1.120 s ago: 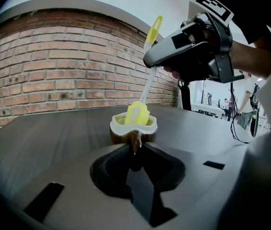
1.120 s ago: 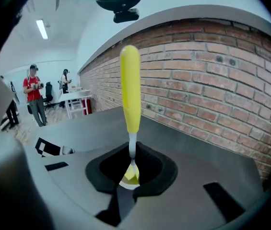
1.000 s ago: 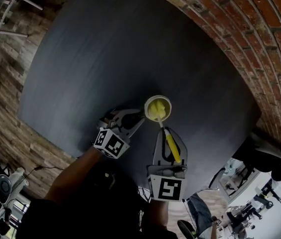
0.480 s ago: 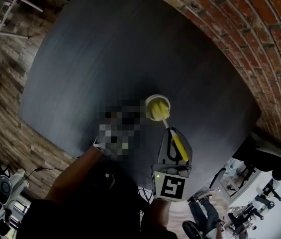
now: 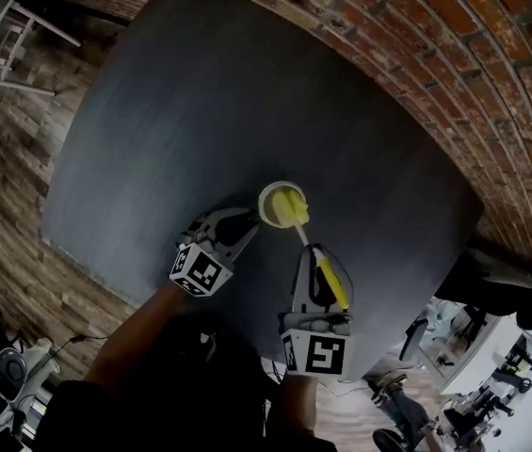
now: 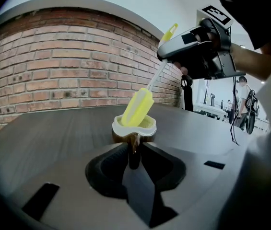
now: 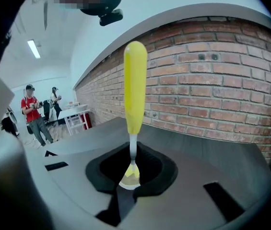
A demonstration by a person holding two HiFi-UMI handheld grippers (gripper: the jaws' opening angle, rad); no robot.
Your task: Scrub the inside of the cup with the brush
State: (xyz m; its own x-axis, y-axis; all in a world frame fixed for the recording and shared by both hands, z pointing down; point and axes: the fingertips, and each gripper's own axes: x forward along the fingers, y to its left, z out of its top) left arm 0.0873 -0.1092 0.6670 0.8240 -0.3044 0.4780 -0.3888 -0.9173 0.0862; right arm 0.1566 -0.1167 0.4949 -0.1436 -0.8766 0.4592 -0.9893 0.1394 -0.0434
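Dark counter (image 5: 200, 111), with a brick wall (image 5: 454, 92) along the upper right of the head view. The cup (image 5: 267, 196) stands on the counter near frame centre, pale rim up. The left gripper (image 5: 245, 226) reaches in from the lower left, clenched on the cup's dark handle (image 6: 134, 153). The right gripper (image 5: 314, 252), just below and right of the cup, grasps the brush (image 5: 328, 281) by its yellow shaft. A thin stem slants up-left toward the cup. The sponge head (image 6: 137, 108) is tilted, with its lower end inside the cup and its upper part above the rim. People (image 7: 32, 114) stand far off at the left of the right gripper view.
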